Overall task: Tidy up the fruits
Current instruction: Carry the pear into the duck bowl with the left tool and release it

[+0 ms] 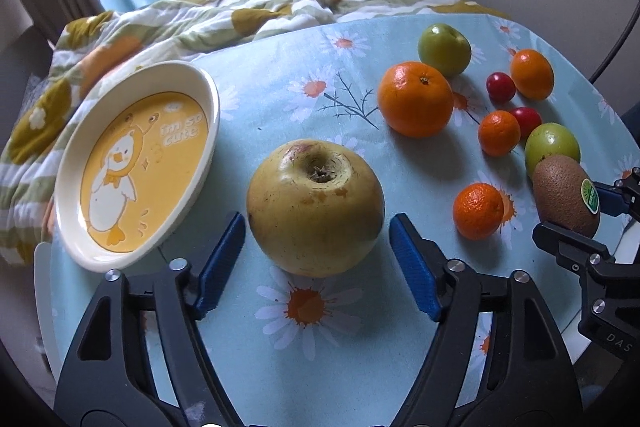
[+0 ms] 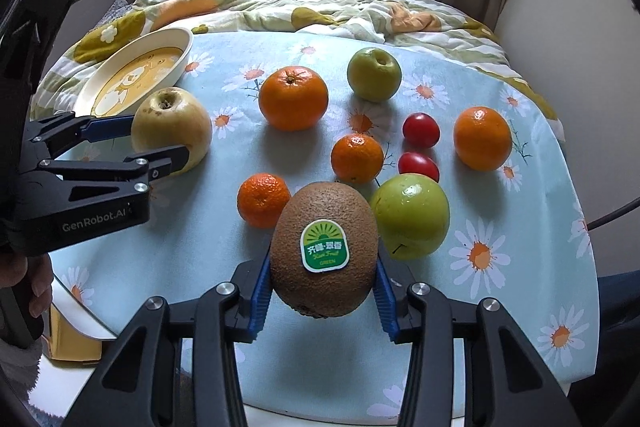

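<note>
A large yellow fruit (image 1: 316, 207) stands on the daisy tablecloth, stem pit up. My left gripper (image 1: 318, 227) is open around it, with one blue pad on each side and a narrow gap at both. The right wrist view shows the same left gripper (image 2: 160, 139) flanking the yellow fruit (image 2: 172, 123). My right gripper (image 2: 322, 289) is shut on a brown kiwi (image 2: 324, 239) with a green sticker, pads pressing its two sides. From the left wrist, that kiwi (image 1: 564, 195) shows at the right edge. An oval cream dish (image 1: 180, 167) with a duck picture lies left of the yellow fruit.
Loose on the cloth: a big orange (image 1: 416, 99), two green apples (image 1: 444, 49) (image 1: 552, 143), several smaller oranges such as a mandarin (image 1: 478, 211), and two red cherry tomatoes (image 1: 500, 87). A rumpled quilt (image 1: 240, 7) lies behind the table. A person's hand (image 2: 36, 279) shows at left.
</note>
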Tool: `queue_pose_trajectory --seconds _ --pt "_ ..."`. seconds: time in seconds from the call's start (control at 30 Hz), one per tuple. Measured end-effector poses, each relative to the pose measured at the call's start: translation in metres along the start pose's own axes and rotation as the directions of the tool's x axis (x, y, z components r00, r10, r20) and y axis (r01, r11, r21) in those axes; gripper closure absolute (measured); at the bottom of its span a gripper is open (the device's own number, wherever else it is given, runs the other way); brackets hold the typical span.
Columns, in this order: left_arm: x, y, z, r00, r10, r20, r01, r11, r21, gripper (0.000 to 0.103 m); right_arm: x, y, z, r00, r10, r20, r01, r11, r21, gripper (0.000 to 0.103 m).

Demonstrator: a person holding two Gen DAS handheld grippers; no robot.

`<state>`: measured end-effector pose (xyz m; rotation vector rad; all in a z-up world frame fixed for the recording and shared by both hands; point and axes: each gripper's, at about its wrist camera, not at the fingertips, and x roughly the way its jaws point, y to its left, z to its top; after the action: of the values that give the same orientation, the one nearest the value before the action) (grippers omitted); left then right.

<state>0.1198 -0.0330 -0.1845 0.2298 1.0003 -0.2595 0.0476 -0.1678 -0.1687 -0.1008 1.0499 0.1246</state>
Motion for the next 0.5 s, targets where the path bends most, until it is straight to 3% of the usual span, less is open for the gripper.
queue_pose_trajectory --seconds 0.03,0.23,0.3,0.33,0.5 --pt "0.002 -0.001 0.002 1.000 0.006 0.004 -0.006 1.000 0.012 0.010 0.001 0.000 0.000 1.000 0.003 -0.002 -0.003 1.000 0.003 0.062" --pt "0.019 -0.004 0.013 1.000 0.003 -0.007 -0.003 0.999 0.040 0.010 0.004 -0.005 -0.001 1.000 0.009 -0.014 -0.008 1.000 0.025 0.062" --pt "0.022 -0.003 0.013 1.000 0.004 -0.010 -0.004 0.999 0.039 0.013 0.005 -0.008 -0.002 1.000 0.008 -0.017 -0.007 0.999 0.033 0.062" --pt "0.022 -0.003 0.014 1.000 0.023 -0.004 -0.023 0.999 0.043 0.022 0.005 -0.009 -0.003 1.000 0.009 -0.017 -0.009 0.999 0.037 0.062" --pt "0.020 -0.002 0.015 1.000 0.012 -0.009 -0.012 0.999 0.040 0.022 0.005 -0.014 -0.003 1.000 0.014 -0.012 -0.014 0.999 0.043 0.062"
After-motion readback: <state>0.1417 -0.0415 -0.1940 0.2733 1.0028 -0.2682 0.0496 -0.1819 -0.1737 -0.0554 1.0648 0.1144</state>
